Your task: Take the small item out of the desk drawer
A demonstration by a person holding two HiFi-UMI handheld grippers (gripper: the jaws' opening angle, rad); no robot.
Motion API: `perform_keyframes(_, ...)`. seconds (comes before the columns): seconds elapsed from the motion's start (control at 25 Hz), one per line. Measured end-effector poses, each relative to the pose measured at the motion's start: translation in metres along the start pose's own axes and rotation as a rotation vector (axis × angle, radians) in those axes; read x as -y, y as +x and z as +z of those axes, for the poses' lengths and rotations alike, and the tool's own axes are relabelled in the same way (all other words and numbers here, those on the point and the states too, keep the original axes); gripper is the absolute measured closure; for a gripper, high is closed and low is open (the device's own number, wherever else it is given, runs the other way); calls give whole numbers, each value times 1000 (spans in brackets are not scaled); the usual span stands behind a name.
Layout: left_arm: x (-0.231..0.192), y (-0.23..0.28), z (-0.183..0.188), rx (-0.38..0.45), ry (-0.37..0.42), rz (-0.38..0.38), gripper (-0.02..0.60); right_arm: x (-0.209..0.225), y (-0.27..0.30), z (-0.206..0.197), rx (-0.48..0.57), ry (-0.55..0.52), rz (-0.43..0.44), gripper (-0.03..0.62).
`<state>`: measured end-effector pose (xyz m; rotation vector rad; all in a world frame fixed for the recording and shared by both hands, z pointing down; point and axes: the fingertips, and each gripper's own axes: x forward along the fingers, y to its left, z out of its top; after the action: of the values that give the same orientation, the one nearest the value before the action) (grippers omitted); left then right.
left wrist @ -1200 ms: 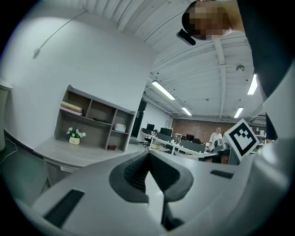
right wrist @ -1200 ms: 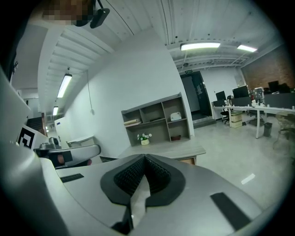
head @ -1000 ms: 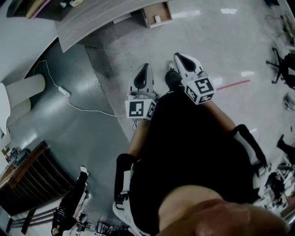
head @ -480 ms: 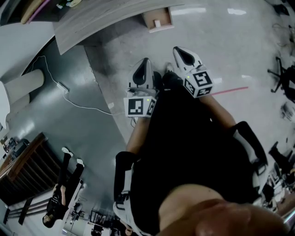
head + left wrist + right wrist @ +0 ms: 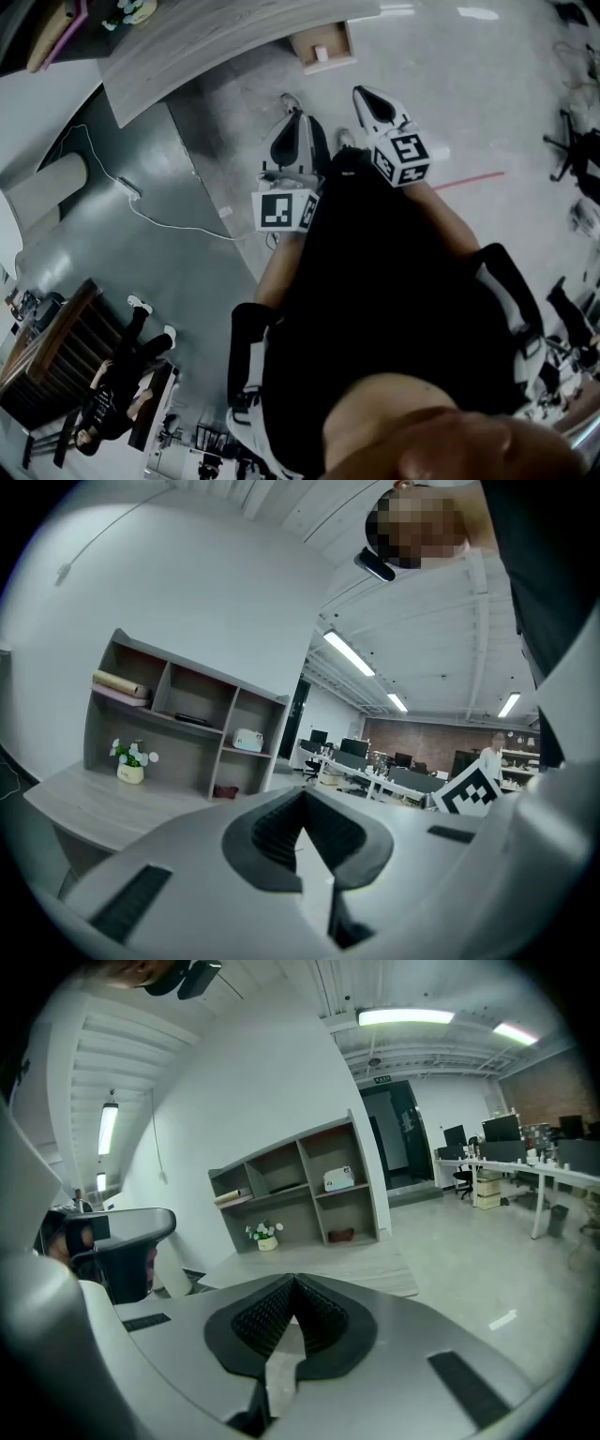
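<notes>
Two shut claws, nothing held — drawer ahead.
The desk (image 5: pixel 187 37) sits upper left. The left gripper (image 5: pixel 296 122) points ahead, shut. At top middle the open drawer (image 5: pixel 337 39) holds the small item (image 5: pixel 321 53) — likely light and hard, so pinch its sides. The right gripper (image 5: pixel 367 97), shut too, tips down a bit.

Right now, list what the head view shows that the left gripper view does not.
Head view only: the open drawer with a small white item in it, and the white cable on the floor. Left gripper view only: the shelf compartments, ceiling lights and distant office desks. Both: the desk, the flower pot and the left hand-held gripper, jaws together and empty.
</notes>
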<state>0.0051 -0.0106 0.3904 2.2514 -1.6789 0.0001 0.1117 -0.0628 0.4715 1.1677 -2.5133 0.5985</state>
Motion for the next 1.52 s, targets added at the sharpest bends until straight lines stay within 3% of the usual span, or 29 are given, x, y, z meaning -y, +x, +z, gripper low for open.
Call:
perform_keyframes(0.28,-46,47,16,-3,-6,-13,584,19,67,-3,-53,28,-29,595)
perform_keyframes(0.52,-77,83,28,7,-58,-6,584,37,122,-9,-103,54,-52,595)
perform_keyframes(0.72,-92,105,31,-2,-60,-22,584,52,167,-30,-200,76,-66,594)
perform_keyframes(1.08,-118,135,44,9,-97,-24,584,90,234,-100,-375,123,-107,592)
perform_keyframes(1.52,-126,138,39,6,-107,-11,584,128,272,-206,-586,146,-182,503)
